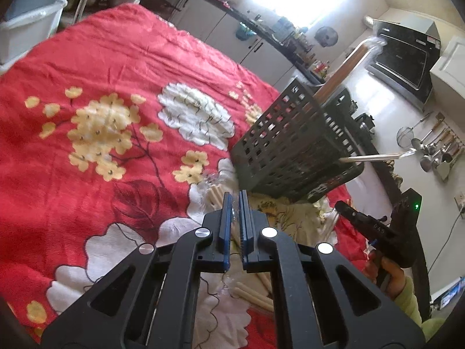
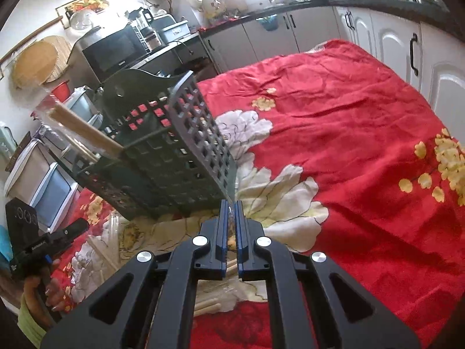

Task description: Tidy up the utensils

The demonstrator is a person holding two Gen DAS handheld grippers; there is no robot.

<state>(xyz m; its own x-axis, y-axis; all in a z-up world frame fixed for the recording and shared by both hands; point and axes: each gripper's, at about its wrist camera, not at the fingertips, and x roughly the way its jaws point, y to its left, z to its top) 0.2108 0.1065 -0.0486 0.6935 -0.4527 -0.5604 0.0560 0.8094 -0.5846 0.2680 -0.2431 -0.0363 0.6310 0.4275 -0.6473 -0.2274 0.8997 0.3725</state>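
A dark green slotted basket (image 1: pixel 290 145) (image 2: pixel 174 157) stands on the red flowered cloth (image 1: pixel 101 58). A plastic-wrapped wooden utensil (image 1: pixel 343 69) (image 2: pixel 84 131) and a clear-handled piece (image 1: pixel 377 157) stick out of it. Just in front of the basket, my left gripper (image 1: pixel 235 200) is shut on the clear wrap of a packet of cream chopsticks (image 1: pixel 252 293). My right gripper (image 2: pixel 231 206) is shut on clear wrap too, with pale sticks (image 2: pixel 206 305) under it. Each view shows the other gripper off to the side (image 1: pixel 341 206) (image 2: pixel 84 224), held by a hand.
The cloth (image 2: pixel 348 116) covers a table between white kitchen cabinets (image 2: pixel 392 37) and a dark counter. A microwave (image 2: pixel 110 52) and storage bins (image 2: pixel 43 186) stand behind the basket. Ladles hang on the wall (image 1: pixel 436 151). More wrapped sticks (image 2: pixel 101 247) lie left of the right gripper.
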